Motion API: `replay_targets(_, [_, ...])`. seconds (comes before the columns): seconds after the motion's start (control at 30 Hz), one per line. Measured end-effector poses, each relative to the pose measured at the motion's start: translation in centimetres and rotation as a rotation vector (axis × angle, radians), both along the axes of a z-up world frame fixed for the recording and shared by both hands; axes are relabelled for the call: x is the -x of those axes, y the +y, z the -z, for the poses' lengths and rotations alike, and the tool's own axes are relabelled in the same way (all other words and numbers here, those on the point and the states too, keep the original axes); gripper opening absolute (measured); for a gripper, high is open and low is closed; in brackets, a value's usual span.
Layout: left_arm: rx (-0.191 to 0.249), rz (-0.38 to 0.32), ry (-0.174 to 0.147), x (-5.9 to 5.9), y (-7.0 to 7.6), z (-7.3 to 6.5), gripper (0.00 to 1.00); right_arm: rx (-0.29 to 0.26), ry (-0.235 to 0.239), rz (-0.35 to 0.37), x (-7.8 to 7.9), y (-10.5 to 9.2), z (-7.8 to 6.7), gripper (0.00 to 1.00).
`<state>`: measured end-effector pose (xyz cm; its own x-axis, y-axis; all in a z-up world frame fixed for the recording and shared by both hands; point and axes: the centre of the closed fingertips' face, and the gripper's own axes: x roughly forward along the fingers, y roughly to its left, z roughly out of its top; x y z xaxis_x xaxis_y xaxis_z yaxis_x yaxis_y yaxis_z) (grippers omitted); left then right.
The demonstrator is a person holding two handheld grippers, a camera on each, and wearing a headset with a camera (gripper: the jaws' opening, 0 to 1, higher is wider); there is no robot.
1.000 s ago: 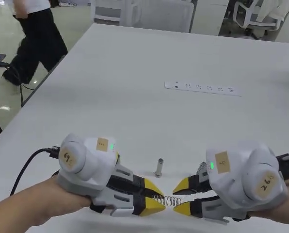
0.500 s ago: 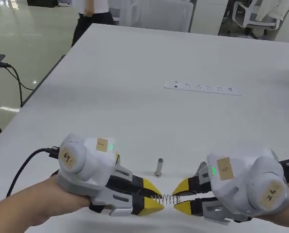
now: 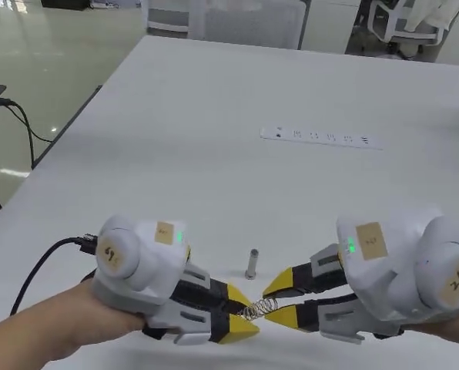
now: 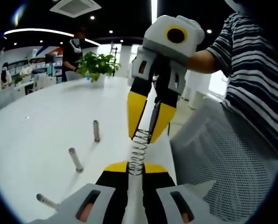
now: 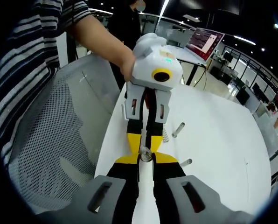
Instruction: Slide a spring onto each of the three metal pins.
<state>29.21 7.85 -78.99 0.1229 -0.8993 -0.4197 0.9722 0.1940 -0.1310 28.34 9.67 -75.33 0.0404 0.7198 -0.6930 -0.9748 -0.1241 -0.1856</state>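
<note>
Holding thin coiled wire spring (image 3: 259, 309) in left gripper (image 3: 249, 317), jaws clamped on one end; right gripper (image 3: 272, 304) jaws apart around the other. Just beyond, short upright metal pin (image 3: 251, 264) looks bare (I judge most threading remains).

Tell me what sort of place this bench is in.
Most likely an open-plan office or lab space. The bench is a long white table with a power strip lying on it, a mesh-backed office chair stands beside it, and there is a potted plant towards its far end.
</note>
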Motion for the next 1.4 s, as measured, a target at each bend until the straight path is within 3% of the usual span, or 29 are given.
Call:
replay_targets(0.33, [-0.01, -0.007, -0.007, -0.2, -0.1, 0.2, 0.02, -0.027, 0.004, 0.001, 0.1, 0.9, -0.2, 0.07])
replay_targets(0.57, [-0.012, 0.001, -0.016, -0.2, -0.8, 0.1, 0.03, -0.079, 0.052, 0.036, 0.3, 1.6, -0.6, 0.07])
replay_targets(0.73, [-0.032, 0.02, -0.031, 0.0, -1.1, 0.1, 0.03, -0.075, 0.04, 0.03, 0.4, 1.9, -0.5, 0.07])
replay_targets(1.27, [-0.024, -0.025, 0.014, -0.1, -0.1, 0.0, 0.04, -0.121, 0.087, 0.092, 0.1, 2.0, -0.8, 0.07])
replay_targets(1.4, [-0.033, -0.037, 0.026, -0.2, 0.1, 0.1, 0.05, -0.116, 0.076, 0.091, 0.1, 2.0, -0.8, 0.07])
